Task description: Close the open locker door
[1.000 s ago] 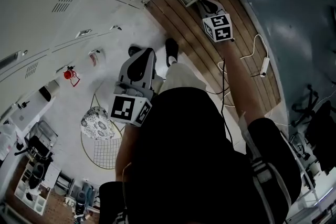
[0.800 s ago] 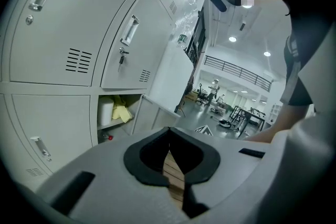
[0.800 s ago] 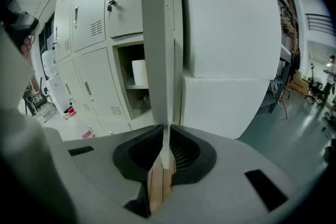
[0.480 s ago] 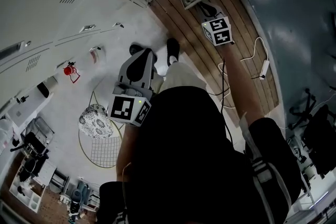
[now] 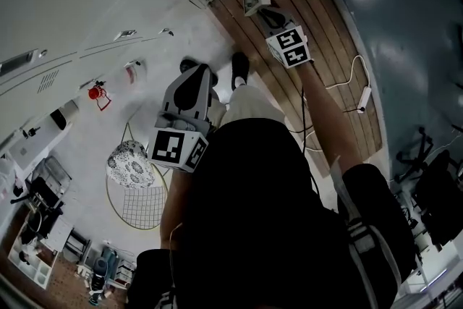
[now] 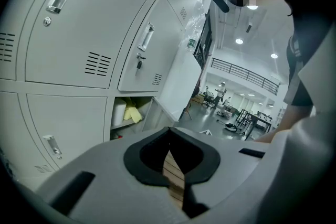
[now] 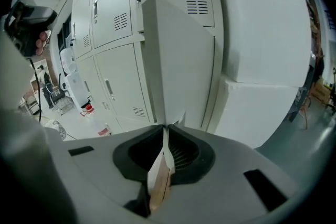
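The flat pale-grey metal locker door [image 7: 178,60] stands wide open, edge-on just ahead of my right claw [image 7: 165,126], which is clenched on nothing. My left claw [image 6: 169,131], likewise clenched and empty, hangs low. The whole push is left to do.

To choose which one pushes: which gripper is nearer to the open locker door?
Right. The right gripper points at the edge of the open locker door from close by; the left gripper is farther back, the door well ahead of it.

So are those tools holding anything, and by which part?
Nothing is held. The left tool and right tool are both shut and empty; the right one just points at the open locker door.
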Demonstrator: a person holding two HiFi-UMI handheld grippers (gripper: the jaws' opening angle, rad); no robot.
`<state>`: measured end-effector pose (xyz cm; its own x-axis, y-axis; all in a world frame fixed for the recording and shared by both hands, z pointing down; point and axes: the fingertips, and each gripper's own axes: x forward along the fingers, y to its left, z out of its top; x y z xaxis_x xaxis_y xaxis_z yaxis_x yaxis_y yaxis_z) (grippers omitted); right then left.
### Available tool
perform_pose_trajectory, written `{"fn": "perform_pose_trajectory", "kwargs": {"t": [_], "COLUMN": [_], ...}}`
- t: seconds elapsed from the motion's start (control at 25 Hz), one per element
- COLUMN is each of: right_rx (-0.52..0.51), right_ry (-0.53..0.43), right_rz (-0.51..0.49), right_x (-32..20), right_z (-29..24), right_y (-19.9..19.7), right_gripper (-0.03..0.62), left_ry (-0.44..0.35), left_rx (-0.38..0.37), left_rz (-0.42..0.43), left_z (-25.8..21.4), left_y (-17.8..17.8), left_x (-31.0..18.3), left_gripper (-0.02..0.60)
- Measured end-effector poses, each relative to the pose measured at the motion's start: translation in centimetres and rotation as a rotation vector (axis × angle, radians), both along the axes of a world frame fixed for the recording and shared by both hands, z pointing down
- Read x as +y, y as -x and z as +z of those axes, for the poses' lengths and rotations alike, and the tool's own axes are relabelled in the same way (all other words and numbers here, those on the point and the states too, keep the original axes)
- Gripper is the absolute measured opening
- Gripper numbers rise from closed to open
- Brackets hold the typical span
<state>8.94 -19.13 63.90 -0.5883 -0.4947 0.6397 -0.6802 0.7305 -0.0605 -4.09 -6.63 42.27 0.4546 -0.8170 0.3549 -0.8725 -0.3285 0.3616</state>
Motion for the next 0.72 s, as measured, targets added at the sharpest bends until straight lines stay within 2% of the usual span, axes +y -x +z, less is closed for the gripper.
{"fn": "perform_pose_trajectory", "kwargs": {"t": [0.32,0.72], "right_rx": [-0.027,-0.035], "right_ry": [0.013,0.015], "right_rz": [-0.032,-0.064], "right_x": [0.3,0.4], "right_z": [-0.2,-0.3], "right_y": [2.8,4.5], "right_gripper": [0.028,0.028], "left_ry": [0.001,0.012], "left_rx": [0.005,0.004], "left_rz": [0.009,0.015], "left_z": [0.1,0.4], "left_y": [-0.2,-0.1], "left_x": [-0.1,0.4], "left_gripper": [0.018,0.018]}}
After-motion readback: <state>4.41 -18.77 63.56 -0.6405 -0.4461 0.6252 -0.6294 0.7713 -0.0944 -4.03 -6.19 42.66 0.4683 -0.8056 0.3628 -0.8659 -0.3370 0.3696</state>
